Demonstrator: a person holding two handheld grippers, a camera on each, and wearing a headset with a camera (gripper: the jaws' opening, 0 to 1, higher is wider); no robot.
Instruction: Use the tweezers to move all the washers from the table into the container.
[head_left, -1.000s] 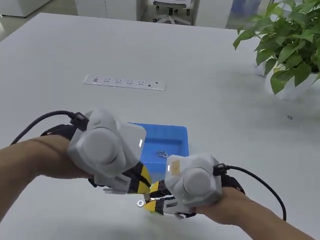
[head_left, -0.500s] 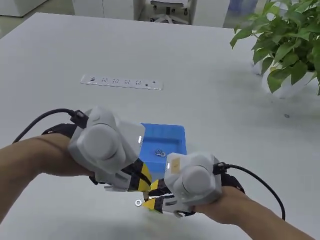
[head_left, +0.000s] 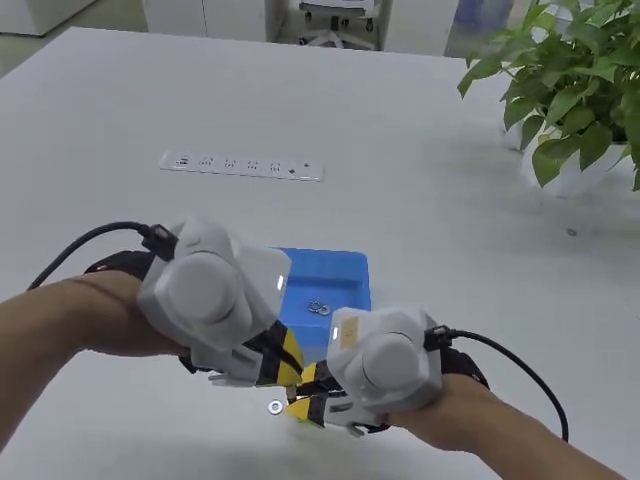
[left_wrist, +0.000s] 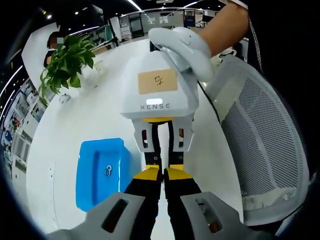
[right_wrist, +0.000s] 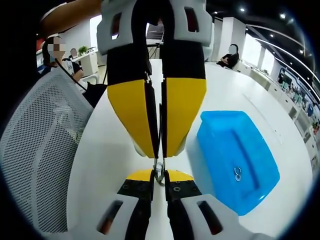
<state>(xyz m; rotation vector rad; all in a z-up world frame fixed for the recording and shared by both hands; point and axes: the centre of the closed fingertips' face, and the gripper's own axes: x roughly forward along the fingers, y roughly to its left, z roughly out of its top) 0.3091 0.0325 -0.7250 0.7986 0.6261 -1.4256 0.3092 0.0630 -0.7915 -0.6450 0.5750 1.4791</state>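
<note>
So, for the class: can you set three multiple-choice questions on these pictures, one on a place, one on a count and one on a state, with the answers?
1. Where is the plant?
A. far right of the table
B. near left corner
C. the middle

2. How many washers lie in the container?
A. none
B. two
C. six

3. The container is:
A. open on top
B. lidded
C. tipped over

Answers:
1 A, the plant stands at the head view's upper right.
2 B, two washers show on the blue bottom.
3 A, its inside shows from above.
</note>
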